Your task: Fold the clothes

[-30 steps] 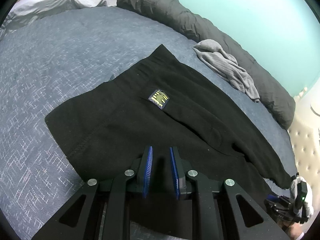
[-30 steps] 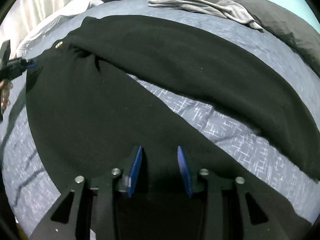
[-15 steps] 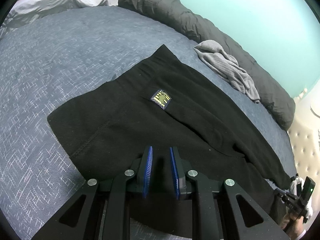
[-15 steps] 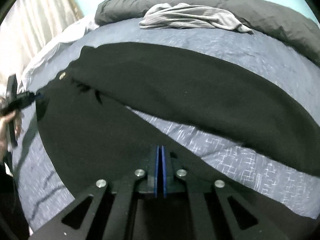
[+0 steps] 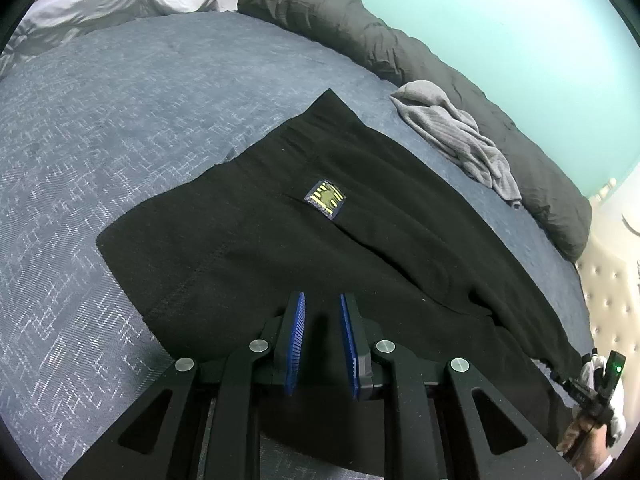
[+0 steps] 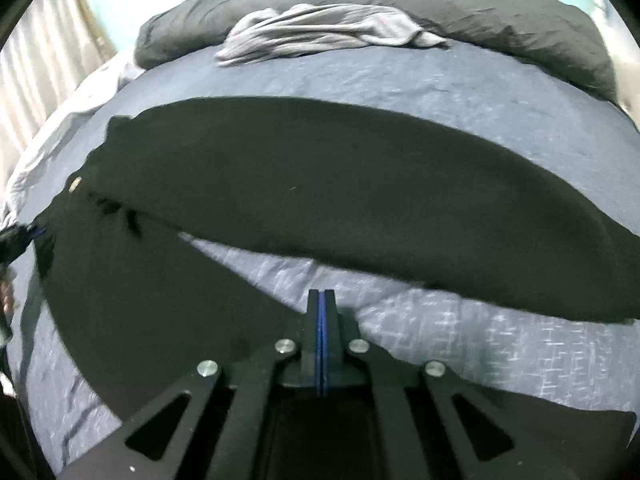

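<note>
- My left gripper [image 5: 322, 344] has its blue fingers [image 5: 295, 344] set a narrow gap apart, with black cloth under and between them at the waist end; I cannot tell whether they pinch it.
- My right gripper [image 6: 322, 344] has its fingers pressed flat together. They sit at the hem of the nearer leg, but I cannot tell whether any cloth is caught between them.
- The trousers [image 5: 320, 240] lie spread on the bed [image 5: 120, 120], waist toward the left gripper, legs running off to the right.
- A small yellow patch [image 5: 326, 199] shows on the trousers near the waistband.
- From the right wrist view, the two legs part in a V, with a wedge of blue cover between them; the farther leg [image 6: 340, 184] lies flat across the bed.
- In the left wrist view, the right gripper shows at the far leg end, bottom right, a hand [image 5: 580, 432] beneath it.
- A crumpled grey garment [image 5: 456, 136] lies beyond the trousers, touching a dark duvet [image 5: 400, 48] rolled along the far edge of the bed.
- White bedding [image 5: 112, 0] is heaped at the far left corner.
</note>
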`<state>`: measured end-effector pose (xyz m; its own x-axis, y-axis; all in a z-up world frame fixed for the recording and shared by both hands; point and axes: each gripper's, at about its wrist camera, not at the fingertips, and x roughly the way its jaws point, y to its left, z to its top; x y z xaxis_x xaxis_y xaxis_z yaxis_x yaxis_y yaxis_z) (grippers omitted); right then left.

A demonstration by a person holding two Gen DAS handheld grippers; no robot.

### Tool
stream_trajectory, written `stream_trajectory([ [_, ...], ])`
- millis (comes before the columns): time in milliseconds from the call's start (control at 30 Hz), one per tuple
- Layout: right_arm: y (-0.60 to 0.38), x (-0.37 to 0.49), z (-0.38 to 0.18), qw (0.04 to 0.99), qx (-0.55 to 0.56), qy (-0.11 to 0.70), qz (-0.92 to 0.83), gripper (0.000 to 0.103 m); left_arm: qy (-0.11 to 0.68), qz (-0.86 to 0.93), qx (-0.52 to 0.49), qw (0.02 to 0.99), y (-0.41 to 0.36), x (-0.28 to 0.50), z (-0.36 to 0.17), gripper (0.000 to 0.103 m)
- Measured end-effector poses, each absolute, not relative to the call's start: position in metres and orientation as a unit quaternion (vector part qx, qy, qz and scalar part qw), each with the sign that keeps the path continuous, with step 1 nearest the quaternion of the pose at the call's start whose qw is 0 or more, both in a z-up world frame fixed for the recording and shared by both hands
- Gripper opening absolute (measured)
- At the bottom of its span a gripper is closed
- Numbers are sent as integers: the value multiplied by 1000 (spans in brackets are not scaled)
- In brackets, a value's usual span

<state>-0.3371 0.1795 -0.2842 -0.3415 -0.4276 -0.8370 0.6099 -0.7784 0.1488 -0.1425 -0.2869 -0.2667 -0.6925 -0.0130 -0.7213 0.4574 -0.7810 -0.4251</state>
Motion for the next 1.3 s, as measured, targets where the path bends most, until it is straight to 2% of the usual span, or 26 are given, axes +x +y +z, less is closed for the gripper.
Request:
stream_trajectory([
  [100, 166, -334, -283, 334, 478, 103, -806, 6, 301, -869, 368, 135, -286, -143, -266, 20],
  [167, 150, -332, -283, 342, 472, 120, -804, 36, 299, -870, 369, 135, -285, -143, -267, 20],
  [233, 132, -330, -281, 350, 463, 135, -803, 42, 299, -869, 369, 136, -285, -143, -268, 20],
  [567, 39, -335, -270, 430, 438, 142, -777, 42, 303, -867, 371, 141, -291, -149, -276, 20],
  [1000, -62, -311, -281, 503, 424, 240, -714, 42, 303, -865, 379, 130, -287, -161, -288, 20],
  [1033, -65, -309, -283, 504, 421, 247, -713, 38, 303, -865, 379, 129, -287, -161, -288, 20],
  [1067, -67, -310, -283, 506, 420, 247, -712, 28, 303, -865, 379, 128, -287, -161, -288, 20],
  [1167, -61, -326, -278, 515, 428, 202, -715, 8, 304, -865, 379, 126, -287, -161, -289, 20],
  [1300, -52, -362, -274, 500, 455, 122, -727, 7, 306, -865, 378, 124, -288, -160, -288, 20],
])
